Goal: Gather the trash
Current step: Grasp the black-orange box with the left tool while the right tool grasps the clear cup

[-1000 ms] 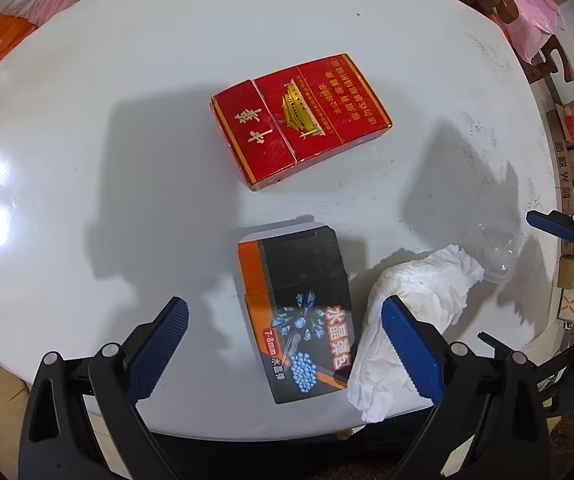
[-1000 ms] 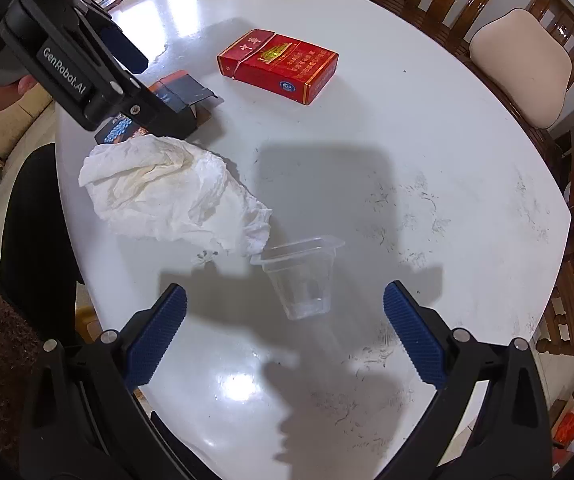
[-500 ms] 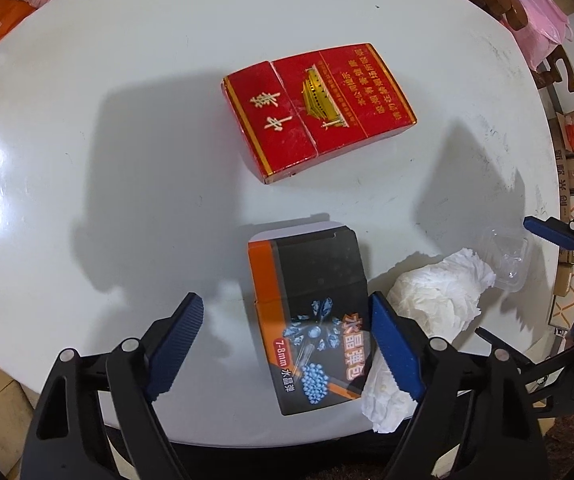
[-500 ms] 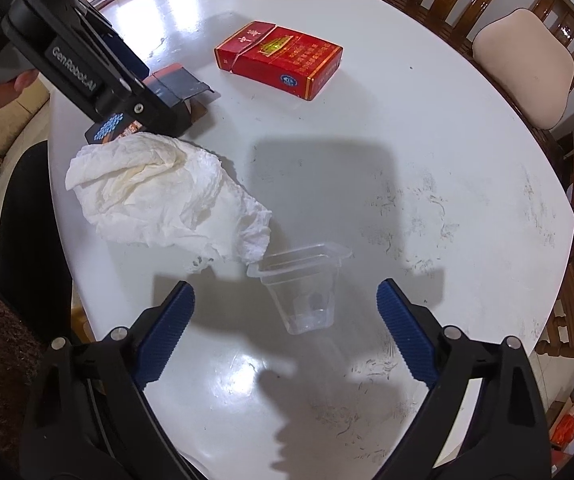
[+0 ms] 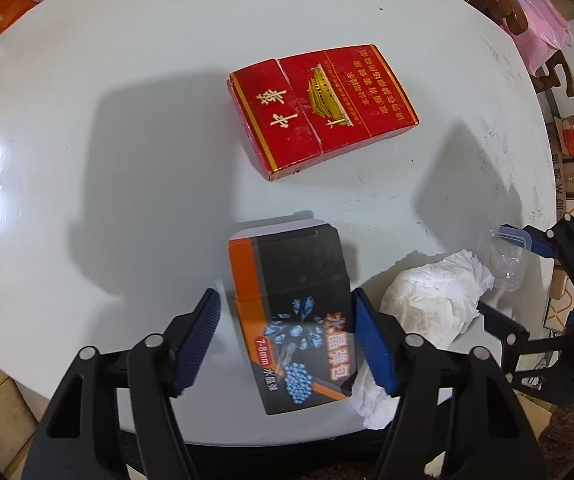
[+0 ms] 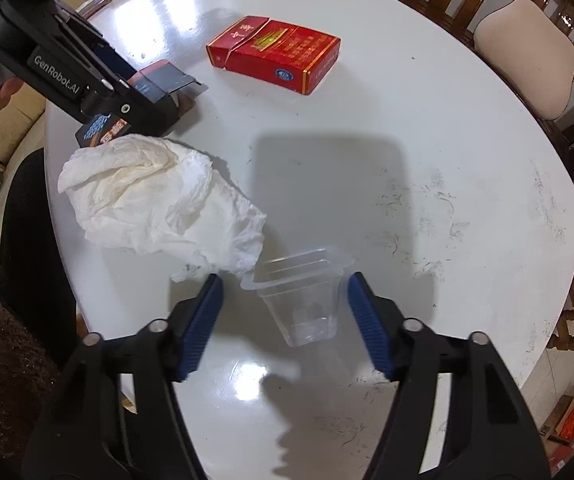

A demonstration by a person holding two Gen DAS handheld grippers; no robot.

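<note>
Between the left gripper [image 5: 285, 338] jaws, just closing in, lies the black box [image 5: 291, 316] — a gap shows beside the left pad. Right gripper [image 6: 285, 318] jaws, also closing, straddle the clear plastic cup [image 6: 301, 300] without touching; crumpled tissue [image 6: 159, 196] and red carton [image 6: 275, 54] lie beyond on the white table [image 6: 427, 128].

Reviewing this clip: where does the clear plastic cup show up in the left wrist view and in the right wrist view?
Left wrist view: the clear plastic cup sits at the far right edge, just past the crumpled tissue.
Right wrist view: low and central, lying on its side between the right gripper's blue pads, with a gap each side.
Shared landmark: the red cigarette box, upper centre in both.
</note>
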